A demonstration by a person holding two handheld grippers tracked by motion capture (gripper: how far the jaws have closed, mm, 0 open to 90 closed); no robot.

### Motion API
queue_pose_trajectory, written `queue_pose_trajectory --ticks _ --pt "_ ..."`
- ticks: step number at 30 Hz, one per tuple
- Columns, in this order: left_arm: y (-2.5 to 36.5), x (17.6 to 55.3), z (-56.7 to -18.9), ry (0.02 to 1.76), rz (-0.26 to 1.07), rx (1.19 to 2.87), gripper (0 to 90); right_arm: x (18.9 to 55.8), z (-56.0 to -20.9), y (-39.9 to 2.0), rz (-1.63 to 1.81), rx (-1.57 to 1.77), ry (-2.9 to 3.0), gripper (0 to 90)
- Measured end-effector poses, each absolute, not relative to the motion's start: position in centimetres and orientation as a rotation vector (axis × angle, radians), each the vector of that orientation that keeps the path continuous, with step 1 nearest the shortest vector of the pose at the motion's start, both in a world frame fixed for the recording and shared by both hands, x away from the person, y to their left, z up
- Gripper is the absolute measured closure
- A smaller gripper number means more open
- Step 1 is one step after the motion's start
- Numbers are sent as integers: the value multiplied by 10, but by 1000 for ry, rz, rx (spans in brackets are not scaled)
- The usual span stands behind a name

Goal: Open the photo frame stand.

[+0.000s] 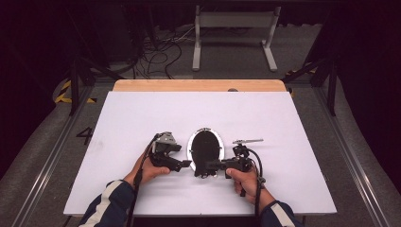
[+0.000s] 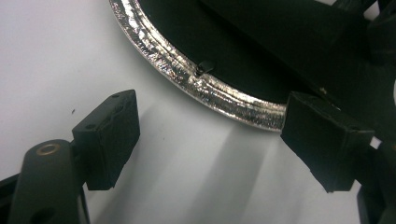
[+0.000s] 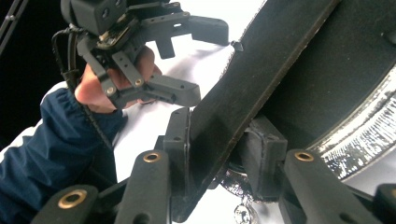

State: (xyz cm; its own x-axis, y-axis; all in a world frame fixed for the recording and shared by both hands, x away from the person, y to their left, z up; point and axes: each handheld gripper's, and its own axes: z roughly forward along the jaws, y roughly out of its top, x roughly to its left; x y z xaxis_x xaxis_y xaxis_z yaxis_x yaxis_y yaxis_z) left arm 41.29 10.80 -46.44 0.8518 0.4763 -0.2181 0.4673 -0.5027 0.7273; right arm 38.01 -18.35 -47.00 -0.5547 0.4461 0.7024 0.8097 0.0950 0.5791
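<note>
An oval picture frame point(image 1: 205, 147) with a silver rim point(image 2: 210, 88) and a black back lies face down at the middle of the white table point(image 1: 142, 113). My right gripper point(image 1: 209, 166) comes in from the frame's right and is shut on the black back stand point(image 3: 261, 74), which tilts up between its pads point(image 3: 219, 149). My left gripper point(image 1: 186, 164) sits at the frame's near left edge. Its jaws stand open point(image 2: 210, 126) over bare table, just short of the rim and touching nothing. The right gripper view also shows the left gripper point(image 3: 208, 63) in a hand.
The table has a wooden strip point(image 1: 198, 85) along its far edge. Beyond it on the floor stand a white metal frame point(image 1: 234, 28) and loose cables point(image 1: 161, 52). Wide bare table lies to both sides of the picture frame.
</note>
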Motion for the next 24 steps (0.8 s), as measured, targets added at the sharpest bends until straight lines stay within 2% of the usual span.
queue_pose_trajectory --ticks 24 --pt "104 426 -463 651 -176 2047 198 370 -462 -180 -1559 -1038 -2224 682"
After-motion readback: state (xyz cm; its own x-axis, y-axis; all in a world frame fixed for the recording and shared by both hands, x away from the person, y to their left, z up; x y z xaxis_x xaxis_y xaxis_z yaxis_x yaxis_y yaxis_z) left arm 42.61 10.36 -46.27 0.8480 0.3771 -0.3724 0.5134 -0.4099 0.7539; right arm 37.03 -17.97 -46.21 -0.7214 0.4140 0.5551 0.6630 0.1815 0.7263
